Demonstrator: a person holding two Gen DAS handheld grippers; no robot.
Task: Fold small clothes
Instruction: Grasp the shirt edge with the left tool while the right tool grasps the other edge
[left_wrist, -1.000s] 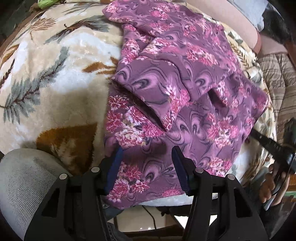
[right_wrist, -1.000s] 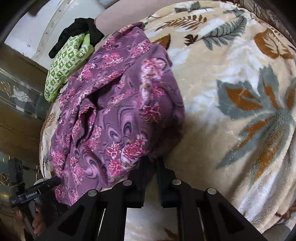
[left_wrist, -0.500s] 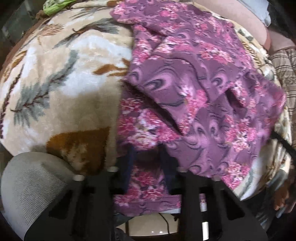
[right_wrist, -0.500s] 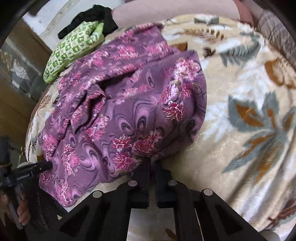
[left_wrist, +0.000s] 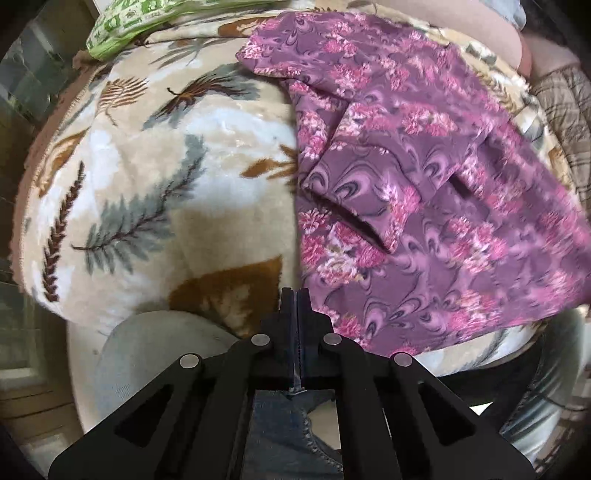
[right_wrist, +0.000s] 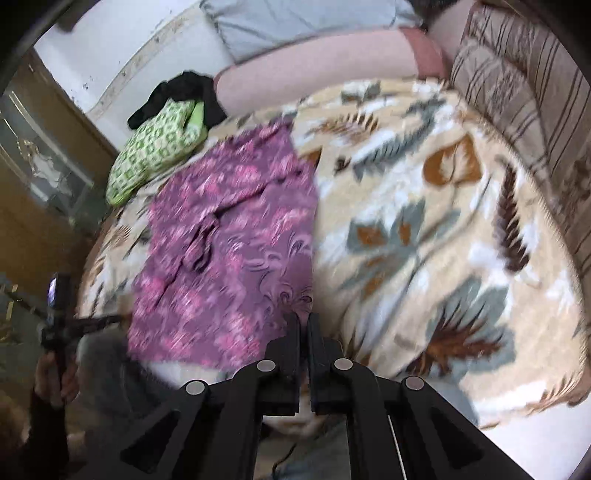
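Left wrist view: my left tongs are closed, the jaws having just been closing, tips at the near left hem of the garment. I cannot tell whether cloth is actually pinched. My right tongs are closed too, tips at the near right corner, and the grip there is equally unclear.

The garment lies on the blanket, its near hem at the bed's edge and a loose flap bunched mid-panel.

Risks, as I judge them:
- A thin or missed pinch lets the hem slip out on lifting.
- One corner held and the other not gives a skewed fold.
- The flap gets trapped inside as a crease.
- The plush blanket drags the cloth.
- The near hem slides off the edge.
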